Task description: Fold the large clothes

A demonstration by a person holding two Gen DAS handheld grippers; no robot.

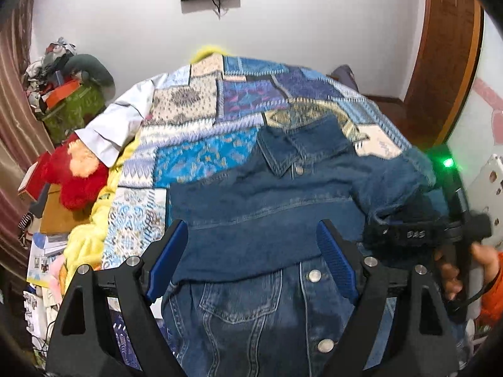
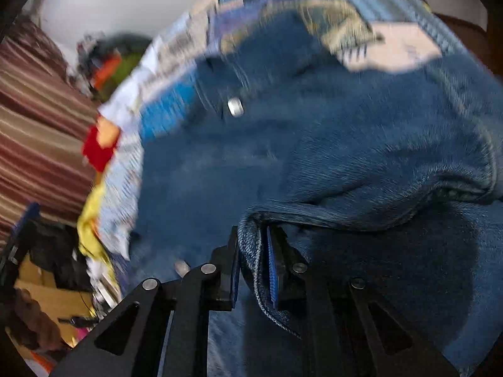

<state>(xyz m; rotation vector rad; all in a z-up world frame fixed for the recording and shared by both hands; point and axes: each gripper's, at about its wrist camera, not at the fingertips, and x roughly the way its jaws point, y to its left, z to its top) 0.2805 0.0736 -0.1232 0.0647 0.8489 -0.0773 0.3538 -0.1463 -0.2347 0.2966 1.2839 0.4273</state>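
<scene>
At the left, a red plush toy lay against the edge of the patchwork bedspread. The denim jacket lay spread on that bedspread, front side up, its buttons visible. The left gripper hovered above the jacket's middle, jaws wide apart, nothing between its blue pads. Further right, the right gripper was clamped on a folded denim edge of the jacket, lifted clear of the panel beneath. A hand held its handle.
</scene>
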